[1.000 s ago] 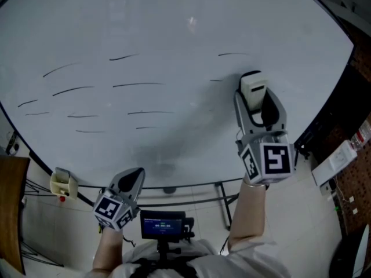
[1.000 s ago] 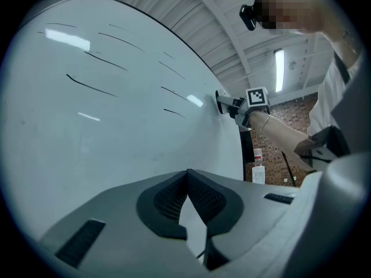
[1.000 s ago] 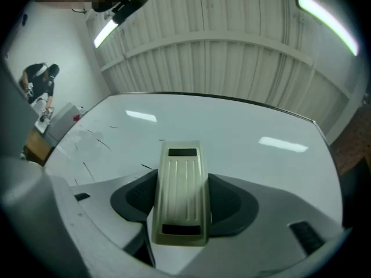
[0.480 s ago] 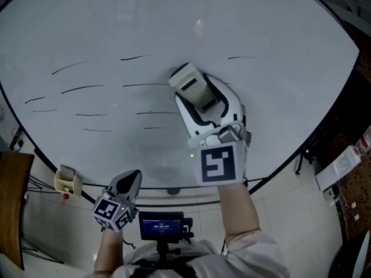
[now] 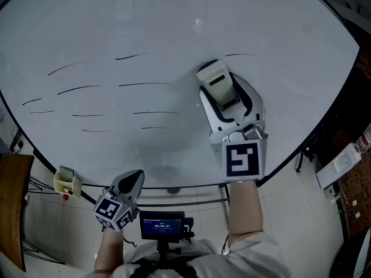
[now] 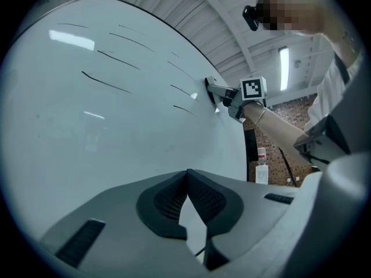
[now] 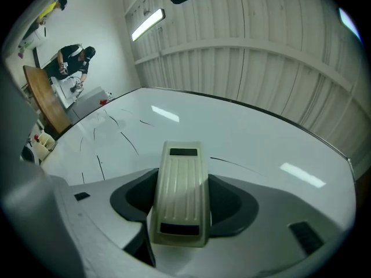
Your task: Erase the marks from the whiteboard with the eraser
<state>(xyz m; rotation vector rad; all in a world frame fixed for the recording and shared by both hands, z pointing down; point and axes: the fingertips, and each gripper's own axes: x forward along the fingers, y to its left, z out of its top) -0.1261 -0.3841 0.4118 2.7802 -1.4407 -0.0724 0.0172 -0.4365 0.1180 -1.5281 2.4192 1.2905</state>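
Observation:
The whiteboard (image 5: 174,16) fills the head view, with several short black marks (image 5: 145,84) across its left and middle and one more mark (image 5: 240,55) at the upper right. My right gripper (image 5: 217,88) is shut on a cream ribbed eraser (image 5: 217,81), held against the board right of centre. In the right gripper view the eraser (image 7: 181,193) sits between the jaws, with a mark (image 7: 235,164) just beyond it. My left gripper (image 5: 132,181) hangs low, below the board's bottom edge, jaws shut and empty (image 6: 188,184).
A small yellow holder (image 5: 64,181) hangs at the board's lower left edge. A wooden panel (image 5: 10,207) stands at far left. The board's stand legs (image 5: 223,198) show beneath it. Brick wall and boxes (image 5: 348,155) lie to the right. A person (image 7: 72,62) stands far off.
My right gripper swept the eraser left from the board's right part to the middle, then came back rightward. The short mark near the right-centre is gone. My left gripper stayed put.

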